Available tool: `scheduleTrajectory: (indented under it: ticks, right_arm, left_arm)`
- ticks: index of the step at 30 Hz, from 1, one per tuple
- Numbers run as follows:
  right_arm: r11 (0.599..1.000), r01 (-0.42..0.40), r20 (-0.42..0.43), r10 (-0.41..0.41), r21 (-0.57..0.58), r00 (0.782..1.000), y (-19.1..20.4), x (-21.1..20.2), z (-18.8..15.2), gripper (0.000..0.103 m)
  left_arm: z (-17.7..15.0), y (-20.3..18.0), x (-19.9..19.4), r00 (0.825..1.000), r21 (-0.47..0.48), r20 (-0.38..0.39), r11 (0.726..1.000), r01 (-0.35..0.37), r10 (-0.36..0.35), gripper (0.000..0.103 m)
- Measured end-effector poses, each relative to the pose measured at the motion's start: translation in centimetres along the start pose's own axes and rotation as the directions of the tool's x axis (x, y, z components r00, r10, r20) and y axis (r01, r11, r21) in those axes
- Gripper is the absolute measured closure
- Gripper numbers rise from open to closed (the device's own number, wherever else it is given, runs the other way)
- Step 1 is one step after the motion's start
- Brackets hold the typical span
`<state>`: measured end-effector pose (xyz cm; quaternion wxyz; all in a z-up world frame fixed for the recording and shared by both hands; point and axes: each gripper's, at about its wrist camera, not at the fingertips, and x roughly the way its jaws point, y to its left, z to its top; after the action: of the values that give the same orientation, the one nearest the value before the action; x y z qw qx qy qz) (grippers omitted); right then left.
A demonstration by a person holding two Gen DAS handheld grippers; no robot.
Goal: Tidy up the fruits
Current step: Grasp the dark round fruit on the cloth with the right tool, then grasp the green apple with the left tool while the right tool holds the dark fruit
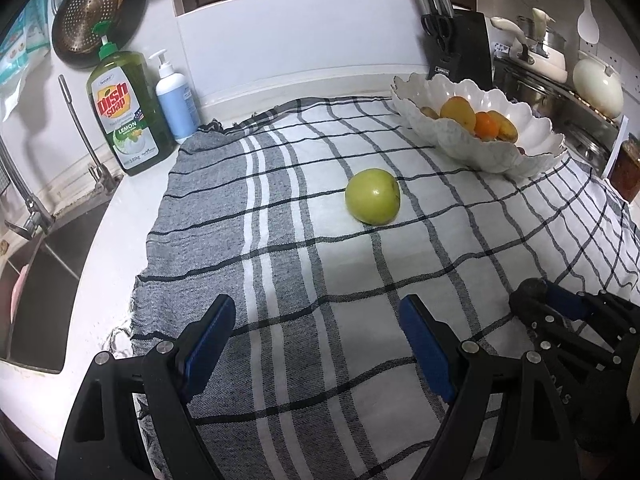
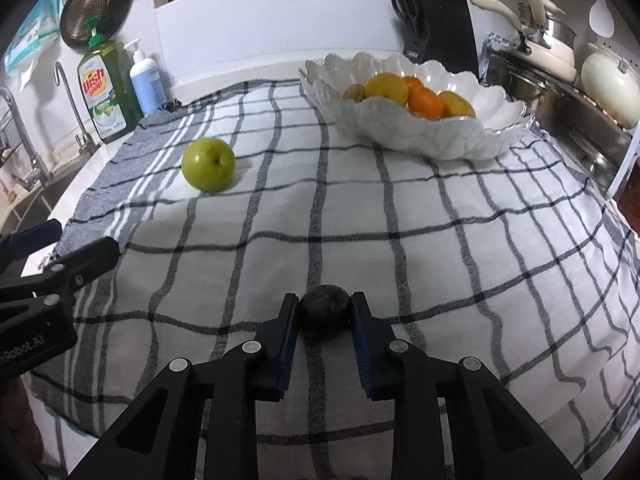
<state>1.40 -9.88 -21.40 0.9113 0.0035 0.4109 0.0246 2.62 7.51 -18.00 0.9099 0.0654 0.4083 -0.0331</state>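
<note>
- Nearest my right wrist camera: the right gripper [image 2: 325, 312], its jaws closed against both sides of a small dark round fruit [image 2: 325, 311]. Its kind I cannot tell; the skin is dark and dull. It sits at the very tips of the blue pads [image 2: 289, 340], low over the checked cloth [image 2: 460, 264].
- The left gripper [image 1: 320, 344] has its jaws spread wide and holds nothing. It is low over the cloth, with the green apple [image 1: 373, 196] lying ahead of it, well apart.
- Destination, as I judge it: the white scalloped bowl [image 2: 424, 140] at the far right of the table, already holding an orange [image 2: 428, 102], yellow fruits and a small brownish one.
- Step in hand, in my judgement: carry the dark fruit to the bowl.
- Recommendations: the grip is at the fingertips only, so I would hold steady pressure and lift straight up before travelling. A round fruit may squirt out if tilted.
- I would clear the bowl's raised rim, aim for the bare white area on the right side, and lower before releasing to avoid bruising or a roll-out.
- The apple remains on the cloth, left of the bowl; the left gripper is well placed for it.
</note>
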Motion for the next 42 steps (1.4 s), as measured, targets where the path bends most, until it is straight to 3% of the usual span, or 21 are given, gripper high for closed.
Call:
scheduleTrajectory:
  ticks: [13, 22, 32, 42]
  right_arm:
    - [1.0, 0.015, 0.057, -0.016, 0.004, 0.998, -0.6, -1.5, 2.9, 0.076]
    - [0.999, 0.044, 0.065, -0.046, 0.025, 0.997, -1.6, -0.8, 5.1, 0.076]
    - [0.996, 0.075, 0.047, -0.077, 0.042, 0.996, -2.2, 1.0, 6.8, 0.076]
    - [0.995, 0.078, 0.017, -0.08, 0.068, 0.997, -2.7, 3.0, 7.4, 0.076]
  left_arm:
    - [2.7, -0.6, 0.3, 0.999, 0.009, 0.023, 0.999, 0.032, -0.033, 0.019]
    - [5.2, -1.3, 2.5, 0.997, 0.023, 0.026, 0.997, 0.074, -0.075, 0.019]
    - [6.8, -2.1, 6.2, 0.993, 0.043, -0.022, 0.992, 0.12, -0.119, 0.02]
    - [7.7, -2.6, 9.1, 0.987, 0.064, -0.061, 0.986, 0.155, -0.151, 0.033]
